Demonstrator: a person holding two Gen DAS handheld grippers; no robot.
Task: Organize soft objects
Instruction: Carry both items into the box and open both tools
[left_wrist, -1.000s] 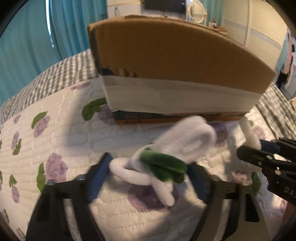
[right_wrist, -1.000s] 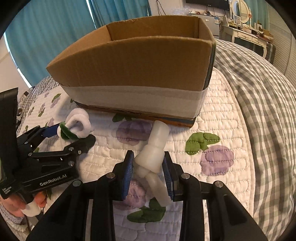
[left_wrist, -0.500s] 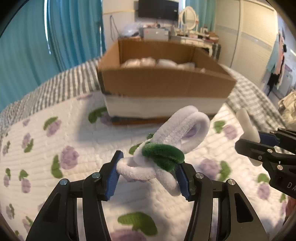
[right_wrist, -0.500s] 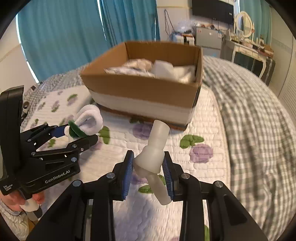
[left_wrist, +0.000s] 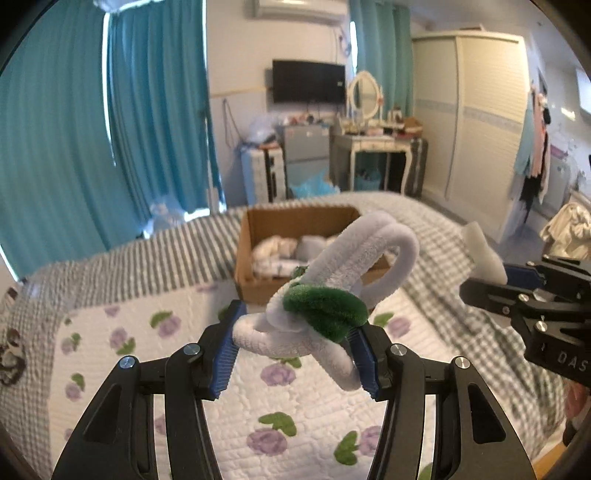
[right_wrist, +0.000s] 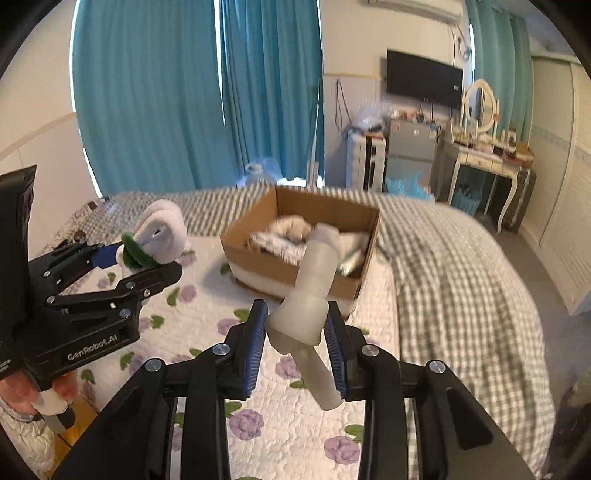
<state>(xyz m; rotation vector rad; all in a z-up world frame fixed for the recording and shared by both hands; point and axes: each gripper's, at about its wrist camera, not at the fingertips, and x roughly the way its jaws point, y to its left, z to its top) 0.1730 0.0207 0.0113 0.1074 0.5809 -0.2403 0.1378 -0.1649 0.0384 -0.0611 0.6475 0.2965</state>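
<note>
My left gripper (left_wrist: 297, 345) is shut on a white fuzzy loop toy with a green band (left_wrist: 332, 291), held high above the bed; it also shows in the right wrist view (right_wrist: 155, 236). My right gripper (right_wrist: 297, 339) is shut on a white foam jointed piece (right_wrist: 314, 288), also lifted; its tip shows in the left wrist view (left_wrist: 482, 251). An open cardboard box (right_wrist: 347, 218) with several soft items inside (right_wrist: 291, 225) sits on the bed ahead, also in the left wrist view (left_wrist: 258, 225).
The bed has a white floral quilt (left_wrist: 280, 406) over a grey checked blanket (right_wrist: 461, 266). Teal curtains (right_wrist: 166, 92), a dressing table (right_wrist: 484, 162), a wardrobe (left_wrist: 480, 122) and a wall TV (left_wrist: 308, 81) lie beyond.
Both grippers rose well above the bed with their objects and drew back from the box. The box's inside came into view and now looks smaller and farther away.
</note>
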